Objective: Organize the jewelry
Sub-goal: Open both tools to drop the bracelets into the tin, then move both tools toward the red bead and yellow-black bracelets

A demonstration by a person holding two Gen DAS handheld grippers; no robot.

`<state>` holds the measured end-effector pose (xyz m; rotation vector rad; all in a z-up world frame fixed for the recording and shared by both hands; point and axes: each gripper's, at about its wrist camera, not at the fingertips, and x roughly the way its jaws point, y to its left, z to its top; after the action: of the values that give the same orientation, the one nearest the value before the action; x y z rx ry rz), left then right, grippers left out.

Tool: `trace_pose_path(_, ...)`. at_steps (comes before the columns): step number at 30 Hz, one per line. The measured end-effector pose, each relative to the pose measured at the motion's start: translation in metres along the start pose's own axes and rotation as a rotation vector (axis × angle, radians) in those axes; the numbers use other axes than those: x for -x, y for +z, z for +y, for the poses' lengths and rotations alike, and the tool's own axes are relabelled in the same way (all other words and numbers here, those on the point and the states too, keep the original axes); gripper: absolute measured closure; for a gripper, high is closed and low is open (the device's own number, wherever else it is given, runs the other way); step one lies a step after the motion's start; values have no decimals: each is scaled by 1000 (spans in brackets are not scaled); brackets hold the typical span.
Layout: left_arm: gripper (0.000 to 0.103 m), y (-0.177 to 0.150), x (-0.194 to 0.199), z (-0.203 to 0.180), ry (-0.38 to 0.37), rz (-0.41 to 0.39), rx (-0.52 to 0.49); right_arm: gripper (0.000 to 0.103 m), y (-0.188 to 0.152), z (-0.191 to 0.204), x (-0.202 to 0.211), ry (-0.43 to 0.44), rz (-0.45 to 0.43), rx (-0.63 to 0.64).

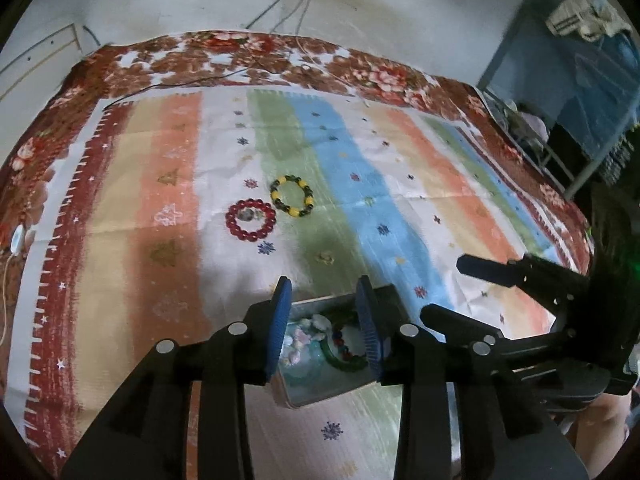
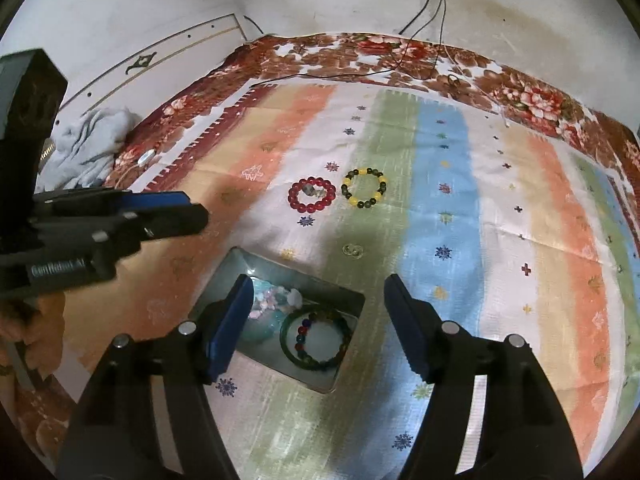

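A red bead bracelet (image 1: 251,220) (image 2: 311,195) and a yellow-and-dark bead bracelet (image 1: 291,196) (image 2: 363,187) lie side by side on the striped cloth. A shallow metal box (image 1: 384,376) (image 2: 224,272) holds a green bangle (image 1: 347,363) (image 2: 316,362), a multicolour bead bracelet (image 2: 301,332) and pale shell pieces (image 1: 298,342) (image 2: 276,298). My left gripper (image 1: 325,292) is open and empty above the box. My right gripper (image 2: 320,284) is open and empty over the box's right part; it also shows in the left wrist view (image 1: 444,288).
The striped cloth (image 2: 500,208) covers a floral blanket (image 2: 532,100). Cables (image 2: 424,8) run down the back wall. A crumpled grey cloth (image 2: 88,144) lies at the far left. A blue frame (image 1: 560,92) stands at the far right.
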<state>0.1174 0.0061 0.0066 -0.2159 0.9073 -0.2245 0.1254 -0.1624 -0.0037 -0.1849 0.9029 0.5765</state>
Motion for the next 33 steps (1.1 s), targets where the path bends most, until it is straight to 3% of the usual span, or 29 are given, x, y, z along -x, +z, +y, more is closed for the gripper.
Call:
trace_pose_path(6,71,3,-1,10,22,-2,15,39,0,-2,-2,-6,-3,-7)
trace_pose_path(11,65,8,-7,16,89,-5,4,39,4,-9,-8,-7,-3,-26)
trace_pose_path(15,53,11,-15,24,171,-8,-11,39,9,-17,-14,-9,-14,-43)
trace_pose_path(19,35,17,-24,31,184,-6,-7,39,19,-29,-24,-13,-21,-77)
trace_pose_path(33,31,38,-67,59,218,77,20,39,39,-61,-65,-9,9,-159)
